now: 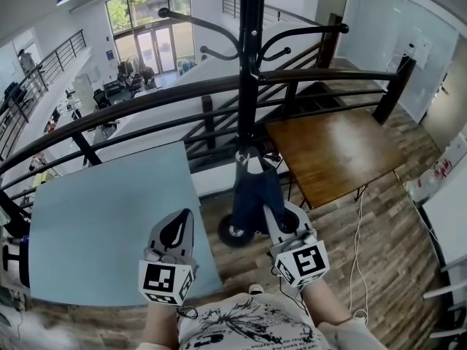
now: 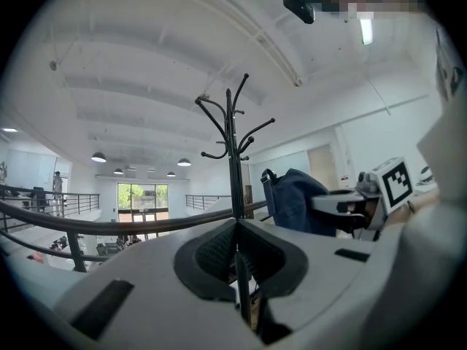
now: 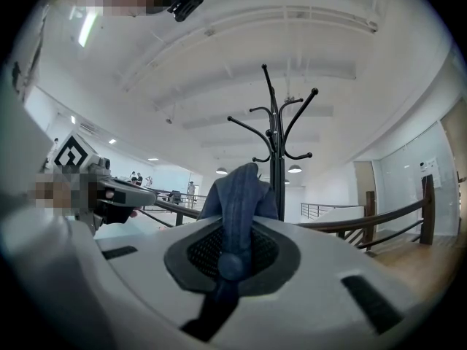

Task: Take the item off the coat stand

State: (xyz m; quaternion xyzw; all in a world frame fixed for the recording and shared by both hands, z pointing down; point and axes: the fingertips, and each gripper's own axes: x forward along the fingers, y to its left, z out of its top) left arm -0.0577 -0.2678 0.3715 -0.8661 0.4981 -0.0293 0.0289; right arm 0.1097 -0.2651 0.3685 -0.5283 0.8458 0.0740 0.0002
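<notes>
A black coat stand (image 1: 248,64) rises past the railing, and the hooks that show at its top carry nothing. A dark blue denim item (image 1: 253,192) hangs low in front of the pole. My right gripper (image 1: 276,214) is shut on it, and blue fabric (image 3: 237,195) is pinched between the pads and bunches above my right gripper (image 3: 232,257). In the left gripper view the denim item (image 2: 295,199) sits right of the stand (image 2: 232,159), apart from the pole. My left gripper (image 1: 181,221) is over the table edge, shut with nothing in it (image 2: 235,257).
A black metal railing (image 1: 146,100) runs across just behind the stand. A light blue table (image 1: 109,217) lies at the left and a brown wooden table (image 1: 336,152) at the right. The stand's round base (image 1: 232,233) rests on the wood floor, with white cables (image 1: 357,254) at the right.
</notes>
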